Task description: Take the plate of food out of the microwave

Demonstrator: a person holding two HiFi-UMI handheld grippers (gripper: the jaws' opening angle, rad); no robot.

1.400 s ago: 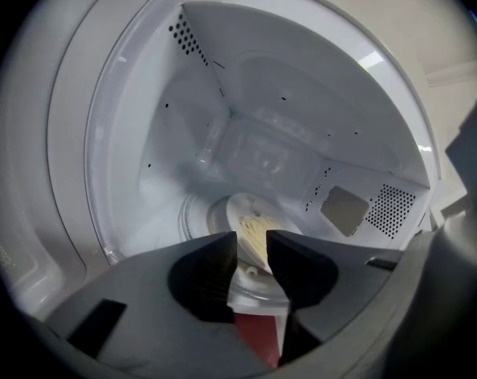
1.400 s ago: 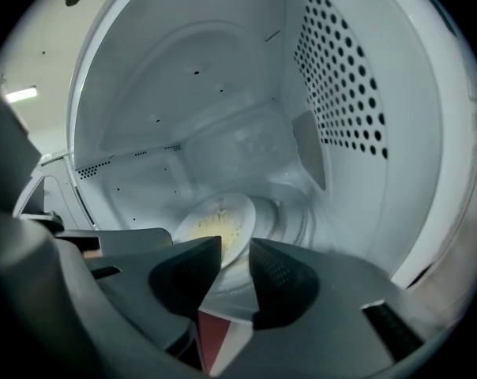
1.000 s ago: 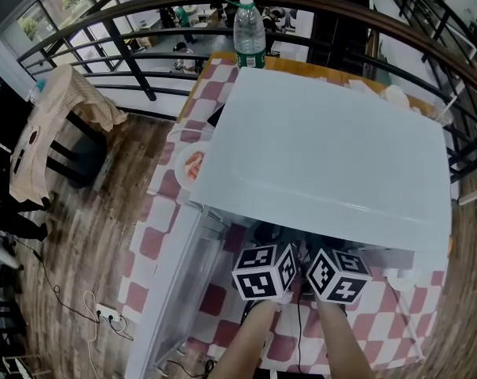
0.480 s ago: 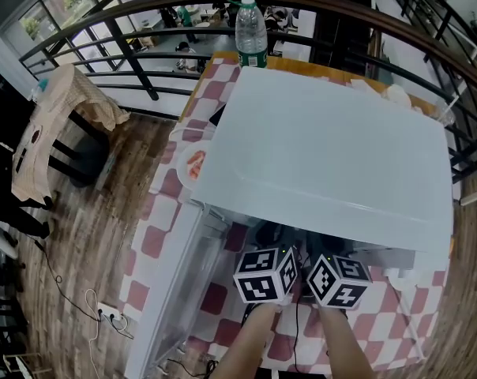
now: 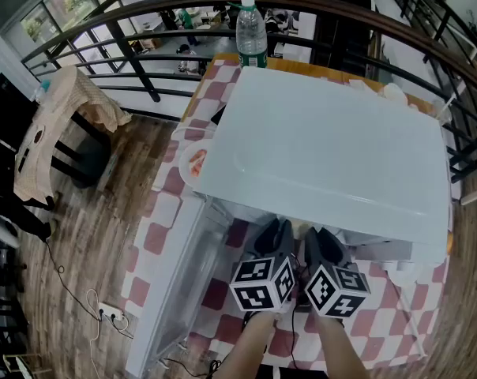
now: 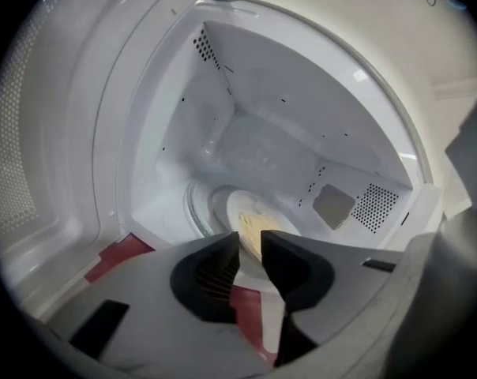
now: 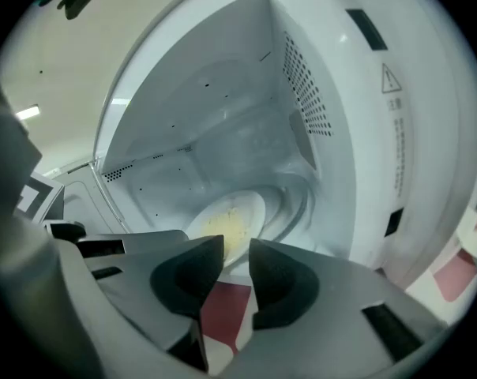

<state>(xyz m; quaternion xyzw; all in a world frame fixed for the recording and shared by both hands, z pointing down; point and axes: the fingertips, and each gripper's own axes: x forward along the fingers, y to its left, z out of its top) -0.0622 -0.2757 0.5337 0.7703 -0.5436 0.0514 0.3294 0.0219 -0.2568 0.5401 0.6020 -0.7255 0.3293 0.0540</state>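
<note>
Both tongs are sliding back toward 6 o'clock, after just closing. The white microwave (image 5: 333,148) is standing open, door (image 5: 178,290) out at 8 o'clock. The plate (image 6: 258,221) is inside, near the front; left tongs (image 6: 250,247) and right tongs (image 7: 236,253) are pinching its rim. Next it probably needs pulling out level. A bottle (image 5: 252,22) is standing at 12 o'clock, not blocking.

White microwave (image 5: 325,148); red-white checked tablecloth (image 5: 158,226); white plate (image 6: 250,208), yellow food (image 6: 254,229).

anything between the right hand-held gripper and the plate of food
Nothing. The right gripper view shows the right hand-held gripper, its jaws having just been closing, clamped on the near rim of the plate of food.
</note>
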